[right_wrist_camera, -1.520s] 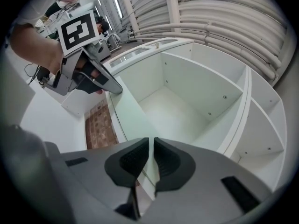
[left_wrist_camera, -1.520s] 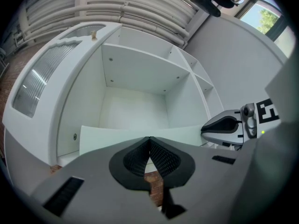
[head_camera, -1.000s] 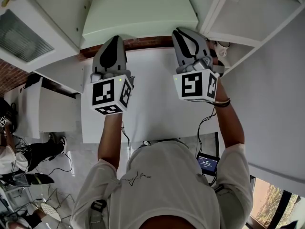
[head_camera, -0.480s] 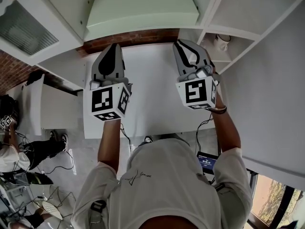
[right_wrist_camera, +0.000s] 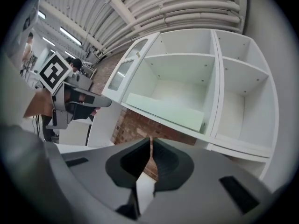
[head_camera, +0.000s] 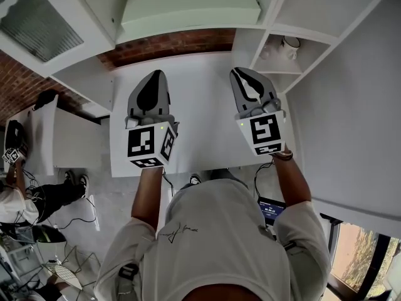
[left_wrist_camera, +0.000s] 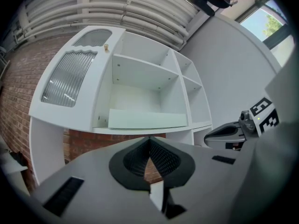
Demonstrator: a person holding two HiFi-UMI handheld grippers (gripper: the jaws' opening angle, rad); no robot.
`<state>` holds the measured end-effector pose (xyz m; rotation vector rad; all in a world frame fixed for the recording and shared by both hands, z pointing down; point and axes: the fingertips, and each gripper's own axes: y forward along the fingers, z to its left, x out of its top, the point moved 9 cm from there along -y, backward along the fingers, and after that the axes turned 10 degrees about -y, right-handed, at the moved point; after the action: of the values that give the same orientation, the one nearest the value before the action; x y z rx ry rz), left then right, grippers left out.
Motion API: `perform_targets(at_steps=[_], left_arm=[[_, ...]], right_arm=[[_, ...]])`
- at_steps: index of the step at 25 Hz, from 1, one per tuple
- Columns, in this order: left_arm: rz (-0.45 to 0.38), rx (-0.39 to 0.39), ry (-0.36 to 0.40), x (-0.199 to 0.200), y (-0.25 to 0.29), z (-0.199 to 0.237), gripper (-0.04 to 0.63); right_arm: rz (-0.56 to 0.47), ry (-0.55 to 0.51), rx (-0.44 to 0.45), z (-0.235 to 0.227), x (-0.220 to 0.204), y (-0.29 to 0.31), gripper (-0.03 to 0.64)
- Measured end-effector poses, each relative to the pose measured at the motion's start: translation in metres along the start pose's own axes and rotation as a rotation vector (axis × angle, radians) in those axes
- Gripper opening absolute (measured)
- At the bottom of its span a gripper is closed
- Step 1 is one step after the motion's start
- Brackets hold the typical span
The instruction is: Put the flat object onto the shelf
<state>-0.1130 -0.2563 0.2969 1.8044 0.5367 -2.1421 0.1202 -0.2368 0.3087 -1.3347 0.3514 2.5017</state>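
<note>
Two grippers hang side by side over one white table. The left gripper is clenched on nothing. The jaws of the right gripper are closing, also with nothing between them. The table top ahead of them is free up to its far edge at the brick wall. Behind it, one pale green flat object lies on the shelf of the wide compartment, well apart from both grippers. One mug stands in a small compartment on the right.
</note>
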Motion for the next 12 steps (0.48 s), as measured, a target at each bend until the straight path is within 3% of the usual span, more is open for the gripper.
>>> perform_targets(at_steps=[12], left_arm=[[0.049, -0.019, -0.043, -0.020, -0.055, 0.000, 0.014]], right_arm=[[0.081, 0.196, 0.013, 0.047, -0.014, -0.048, 0.029]])
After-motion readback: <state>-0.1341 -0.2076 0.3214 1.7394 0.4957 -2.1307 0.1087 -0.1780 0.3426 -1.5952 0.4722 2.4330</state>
